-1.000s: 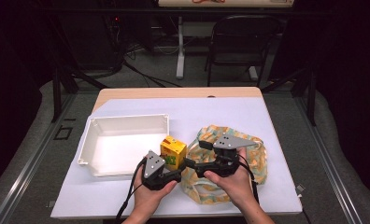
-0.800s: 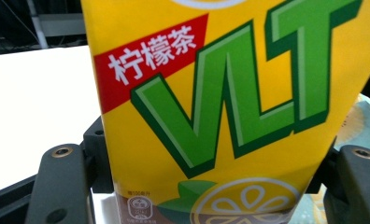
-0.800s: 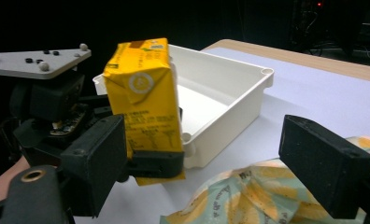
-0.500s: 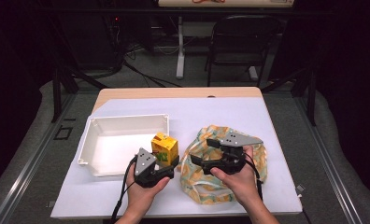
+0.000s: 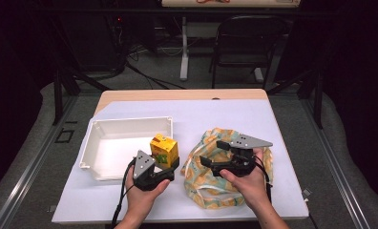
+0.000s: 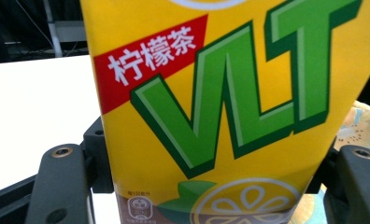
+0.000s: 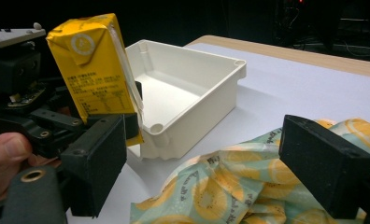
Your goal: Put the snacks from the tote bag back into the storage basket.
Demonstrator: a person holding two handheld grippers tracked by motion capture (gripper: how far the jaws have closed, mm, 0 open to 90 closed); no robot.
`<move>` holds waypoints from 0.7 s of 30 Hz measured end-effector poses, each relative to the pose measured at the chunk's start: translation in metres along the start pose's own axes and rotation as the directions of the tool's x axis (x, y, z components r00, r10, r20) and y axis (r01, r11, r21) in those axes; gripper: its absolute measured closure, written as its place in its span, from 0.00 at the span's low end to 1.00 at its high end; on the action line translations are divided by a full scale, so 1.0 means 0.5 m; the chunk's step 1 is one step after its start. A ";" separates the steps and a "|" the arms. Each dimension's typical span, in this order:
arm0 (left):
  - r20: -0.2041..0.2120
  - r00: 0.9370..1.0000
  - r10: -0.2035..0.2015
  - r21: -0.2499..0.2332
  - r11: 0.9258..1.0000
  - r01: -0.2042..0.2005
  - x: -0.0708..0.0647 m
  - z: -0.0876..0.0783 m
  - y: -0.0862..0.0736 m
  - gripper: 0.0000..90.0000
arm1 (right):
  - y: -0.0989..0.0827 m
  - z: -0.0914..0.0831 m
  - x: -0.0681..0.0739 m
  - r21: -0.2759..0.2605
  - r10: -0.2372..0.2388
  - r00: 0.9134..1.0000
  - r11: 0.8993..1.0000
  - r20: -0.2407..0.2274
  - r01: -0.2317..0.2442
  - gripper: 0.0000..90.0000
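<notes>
Over white bin [image 5: 94,143] rim now: juice carton [image 5: 164,150], left claw [image 5: 165,164].

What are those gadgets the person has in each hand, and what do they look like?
They are handheld two-jaw tools. The left gripper and right gripper have matte black bodies, each topped by a grey three-cornered plate with small dots. The fingers are blocky black slabs on screwed arms. A black cable trails from each. The forearms are bare, without sleeves.

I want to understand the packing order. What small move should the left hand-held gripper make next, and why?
Probably carry the lemon tea carton further over the white bin and lower it: the left hand-held gripper holds it above the bin's near rim.
</notes>
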State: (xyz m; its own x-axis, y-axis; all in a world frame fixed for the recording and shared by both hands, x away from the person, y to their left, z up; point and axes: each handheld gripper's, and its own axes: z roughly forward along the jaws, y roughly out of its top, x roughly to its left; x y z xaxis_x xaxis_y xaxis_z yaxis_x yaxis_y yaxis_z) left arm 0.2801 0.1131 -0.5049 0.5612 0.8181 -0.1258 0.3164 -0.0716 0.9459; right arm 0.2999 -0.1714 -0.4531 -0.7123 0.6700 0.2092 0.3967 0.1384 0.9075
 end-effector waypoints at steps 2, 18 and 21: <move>-0.003 1.000 -0.004 -0.004 1.000 0.004 0.002 -0.002 0.001 0.32 | -0.002 -0.001 -0.004 -0.002 0.000 1.000 1.000 0.008 0.000 0.16; -0.032 0.999 -0.021 -0.027 0.999 0.020 0.026 -0.017 0.010 0.32 | -0.013 -0.011 -0.026 0.000 0.004 0.999 1.000 0.041 -0.004 0.16; -0.041 0.999 -0.025 -0.028 0.999 0.024 0.030 -0.020 0.011 0.32 | -0.016 -0.016 -0.031 0.007 0.001 0.999 1.000 0.050 -0.002 0.16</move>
State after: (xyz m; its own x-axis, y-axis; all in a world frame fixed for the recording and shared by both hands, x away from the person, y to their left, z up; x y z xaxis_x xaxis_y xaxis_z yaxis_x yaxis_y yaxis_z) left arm 0.2828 0.1307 -0.4989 0.5210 0.8425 -0.1369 0.3080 -0.0360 0.9507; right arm 0.3032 -0.1887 -0.4605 -0.6818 0.7060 0.1917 0.4017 0.1422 0.9047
